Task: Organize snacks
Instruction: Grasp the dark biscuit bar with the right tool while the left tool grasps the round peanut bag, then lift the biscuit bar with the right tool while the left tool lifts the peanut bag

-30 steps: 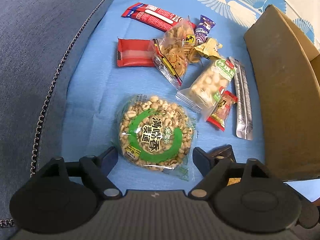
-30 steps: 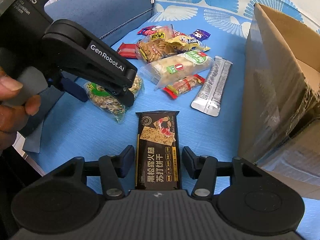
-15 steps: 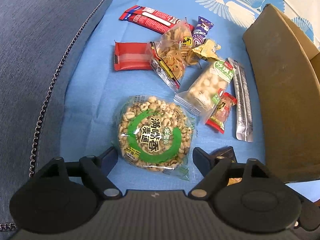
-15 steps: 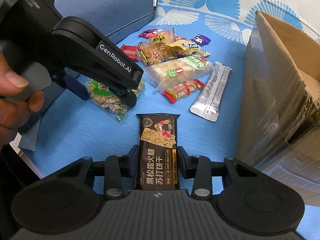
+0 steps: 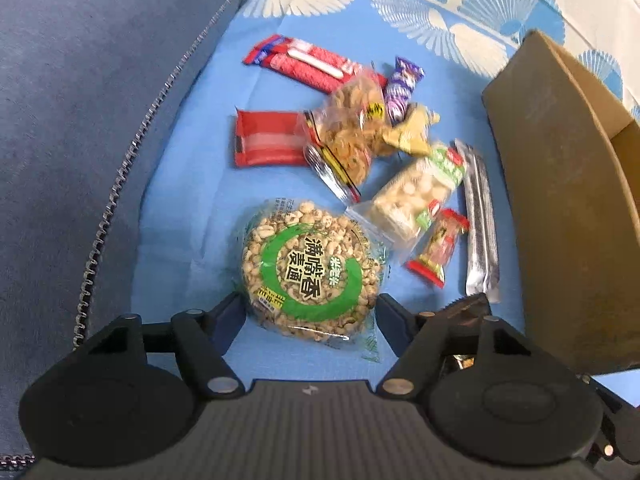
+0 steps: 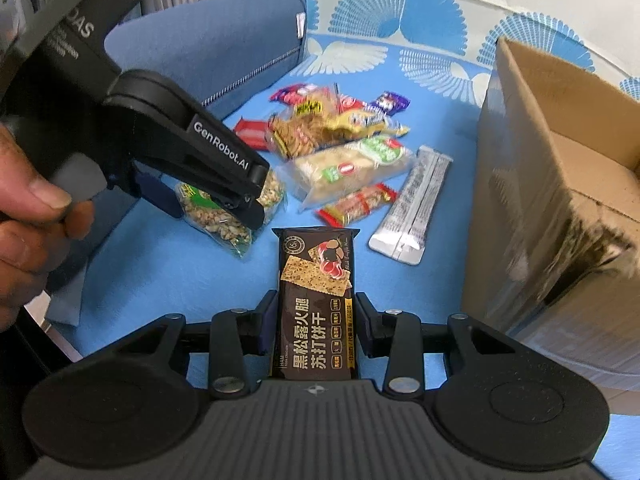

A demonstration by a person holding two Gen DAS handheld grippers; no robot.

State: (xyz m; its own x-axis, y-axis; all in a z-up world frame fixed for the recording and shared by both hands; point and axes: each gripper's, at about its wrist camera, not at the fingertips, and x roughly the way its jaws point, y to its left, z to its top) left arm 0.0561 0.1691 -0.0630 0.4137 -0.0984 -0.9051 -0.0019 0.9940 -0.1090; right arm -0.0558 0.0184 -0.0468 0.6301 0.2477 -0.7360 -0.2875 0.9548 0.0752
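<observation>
Right tongs (image 6: 316, 330): have narrowed onto the dark cracker packet (image 6: 315, 300), pads touching both long edges; ready to lift.
Left tongs (image 5: 310, 316): wide but closing around the round puffed-grain packet (image 5: 310, 270), not yet pressing.
Count: ten snack packets on the blue cloth (image 5: 192, 216); one cardboard box (image 6: 560, 184) at right.

- A home living room: blue fabric sofa (image 6: 224, 40) with piped seams.
- Fan-patterned blue cloth (image 5: 180, 216) spread out, loose snack packets (image 5: 344, 140) on it.
- Cardboard box (image 6: 560, 184) alongside.
</observation>
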